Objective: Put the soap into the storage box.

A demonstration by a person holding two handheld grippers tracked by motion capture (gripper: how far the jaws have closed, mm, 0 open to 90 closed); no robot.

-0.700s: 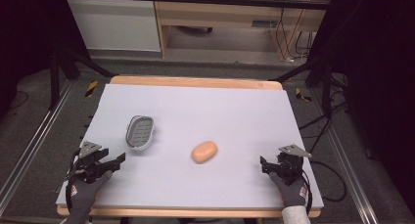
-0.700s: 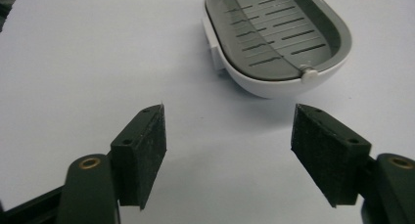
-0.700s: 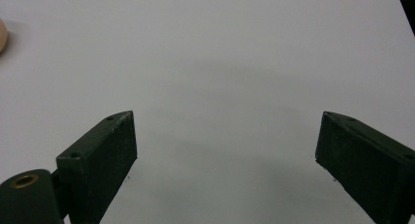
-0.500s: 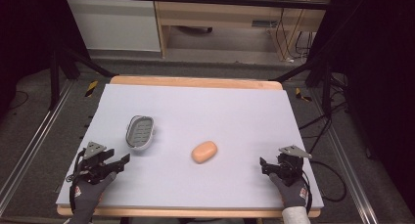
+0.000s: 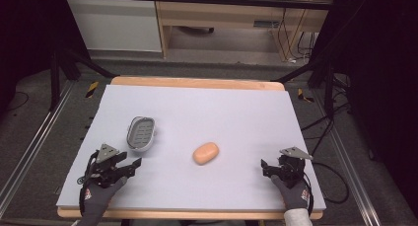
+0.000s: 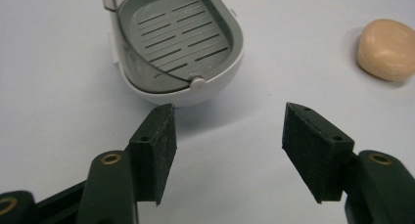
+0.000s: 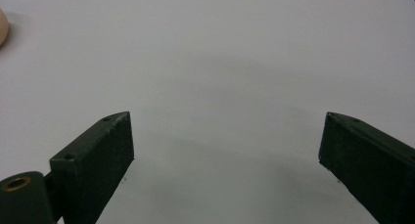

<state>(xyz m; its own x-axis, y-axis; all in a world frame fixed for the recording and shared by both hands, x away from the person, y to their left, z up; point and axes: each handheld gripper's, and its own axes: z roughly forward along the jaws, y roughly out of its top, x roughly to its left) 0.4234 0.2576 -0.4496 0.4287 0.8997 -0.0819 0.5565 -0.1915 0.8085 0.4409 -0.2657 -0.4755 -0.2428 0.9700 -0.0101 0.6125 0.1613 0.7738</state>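
A grey slotted soap dish (image 5: 141,133) (image 6: 178,43) lies on the pale sheet at the left. An orange bar of soap (image 5: 205,153) (image 6: 387,49) rests near the middle, apart from the dish. My left gripper (image 5: 132,166) (image 6: 227,141) is open just in front of the dish, nothing between its jaws. At the right front my right gripper (image 5: 264,168) (image 7: 225,150) stands open over bare sheet, with the soap's edge (image 7: 2,26) far off to its left.
The pale sheet (image 5: 236,117) covers a wooden table (image 5: 197,82). Beyond the table stand a white cabinet (image 5: 116,23) and a wooden shelf unit (image 5: 222,18). Cables (image 5: 325,167) trail off the right side.
My left gripper has moved forward and right toward the dish. The right gripper, the soap and the dish have stayed put.
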